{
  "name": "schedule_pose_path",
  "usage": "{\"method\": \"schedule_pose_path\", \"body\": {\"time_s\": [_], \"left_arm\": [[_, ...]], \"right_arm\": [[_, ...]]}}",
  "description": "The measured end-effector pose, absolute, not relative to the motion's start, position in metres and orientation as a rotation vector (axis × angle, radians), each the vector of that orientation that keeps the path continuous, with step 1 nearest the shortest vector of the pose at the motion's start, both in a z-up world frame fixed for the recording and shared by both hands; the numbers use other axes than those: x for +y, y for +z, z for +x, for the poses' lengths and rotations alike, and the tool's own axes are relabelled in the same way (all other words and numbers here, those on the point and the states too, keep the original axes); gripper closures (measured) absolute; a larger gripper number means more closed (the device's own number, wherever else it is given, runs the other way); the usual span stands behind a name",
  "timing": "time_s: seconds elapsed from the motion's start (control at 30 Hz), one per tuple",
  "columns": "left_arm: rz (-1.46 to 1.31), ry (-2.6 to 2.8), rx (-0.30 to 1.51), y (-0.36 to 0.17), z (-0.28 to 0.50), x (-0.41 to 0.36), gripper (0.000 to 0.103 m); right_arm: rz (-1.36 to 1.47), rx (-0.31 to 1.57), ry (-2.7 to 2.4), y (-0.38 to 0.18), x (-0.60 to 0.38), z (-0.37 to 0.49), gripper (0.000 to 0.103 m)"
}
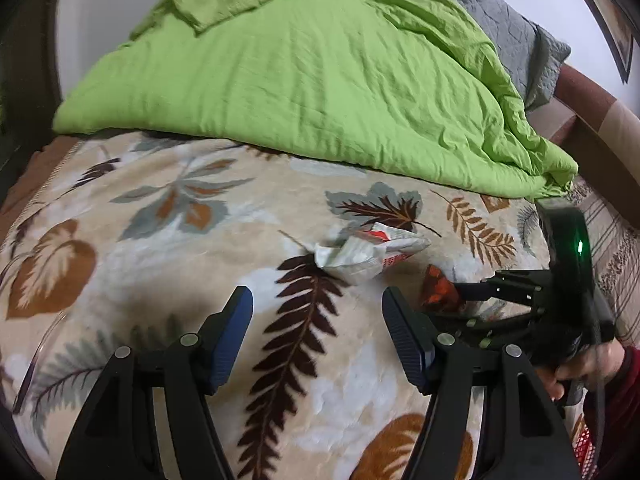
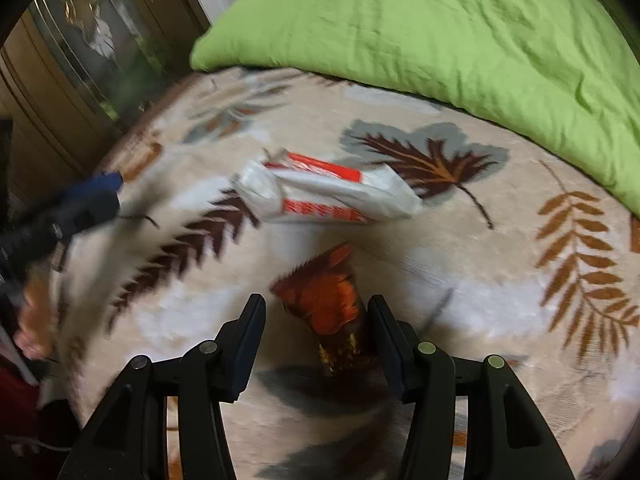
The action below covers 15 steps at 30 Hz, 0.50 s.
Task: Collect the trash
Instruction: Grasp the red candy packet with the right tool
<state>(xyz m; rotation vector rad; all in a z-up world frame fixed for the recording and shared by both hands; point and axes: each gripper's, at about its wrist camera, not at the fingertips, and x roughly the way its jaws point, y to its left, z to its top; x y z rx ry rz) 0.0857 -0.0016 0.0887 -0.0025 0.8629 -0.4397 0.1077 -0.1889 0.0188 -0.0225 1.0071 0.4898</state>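
Observation:
A crumpled white and red wrapper (image 1: 370, 254) lies on the leaf-patterned blanket (image 1: 160, 240), a little ahead of my open, empty left gripper (image 1: 318, 304). It also shows in the right wrist view (image 2: 324, 196). A small orange-brown snack wrapper (image 2: 328, 304) lies between the fingers of my open right gripper (image 2: 316, 312), touching the right finger; the left finger stands apart from it. In the left wrist view this wrapper (image 1: 438, 290) sits at the tip of the right gripper (image 1: 472, 292).
A bunched green duvet (image 1: 320, 72) covers the far half of the bed. A grey pillow (image 1: 508, 32) lies behind it. A wooden cabinet with glass (image 2: 72, 52) stands left of the bed. A red mesh item (image 1: 584, 444) shows at the lower right.

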Motion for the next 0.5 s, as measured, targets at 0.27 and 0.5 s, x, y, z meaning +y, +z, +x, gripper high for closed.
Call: {"method": "schedule_pose_path", "body": {"time_s": [0.27,0.5], "left_arm": [[0.063,-0.535,0.915,0.078,0.121,-0.049,0.032],[0.285,-0.564,0.983,0.035,0.146,-0.106,0.032]], "right_arm": [[0.103,0.969,0.381,0.015,-0.222,0.093,0.072],[0.269,0.917,0.353,0.025,-0.253,0.047,0.072]]}}
